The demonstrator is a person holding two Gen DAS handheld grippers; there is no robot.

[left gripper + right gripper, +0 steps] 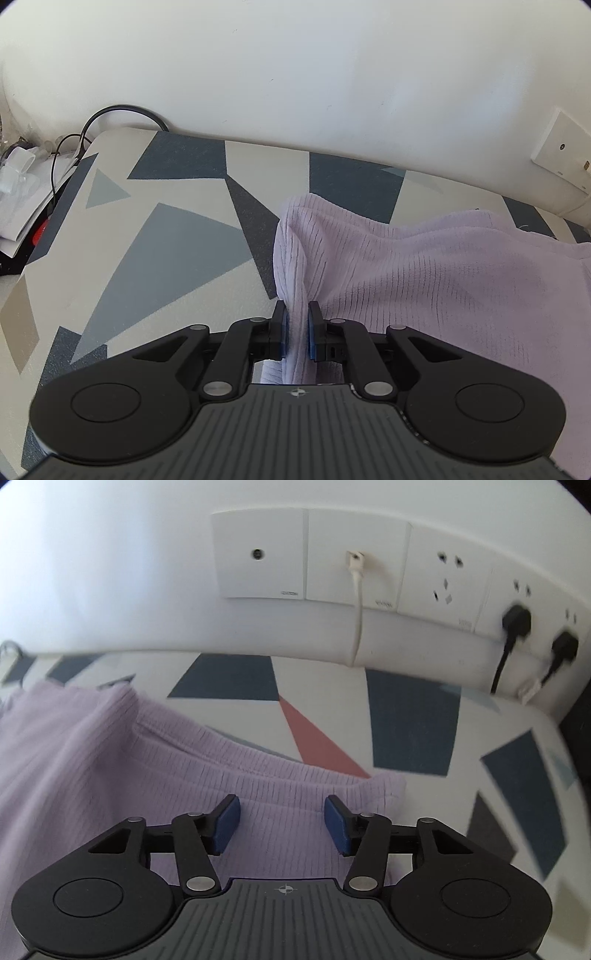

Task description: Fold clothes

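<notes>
Left hand-held gripper (296,325): jaws nearly closed, blue pads pinching a bunched ridge of the lilac ribbed knit garment (424,266). Cloth rises from the pinch toward 12 o'clock as a raised fold, so I have a real hold, not just a skim of one layer, though I cannot tell how many layers are caught.

Right hand-held gripper (282,821): jaws partly open, pads standing apart on either side of the garment's ribbed band (280,775). Nothing is pressed between them; the knit lies under and between the fingers, loose.

The garment lies on the patterned counter (155,236), spread from my left grip out toward 3 o'clock in the left wrist view, and from 9 o'clock to centre in the right wrist view. Its far corner ends near 2 o'clock of the right gripper, short of the red triangle on the counter.

Notes on doing this step well:
- Seat the right pads over the band edge before closing; take both layers.
- Match the left grip's height so the edge stays level when lifted.
- Keep tension gentle; ribbed knit stretches.
- Wall sockets (406,568) and a black plug (515,618) sit at 12 to 2 o'clock; carry the fold clear of those cords.
</notes>
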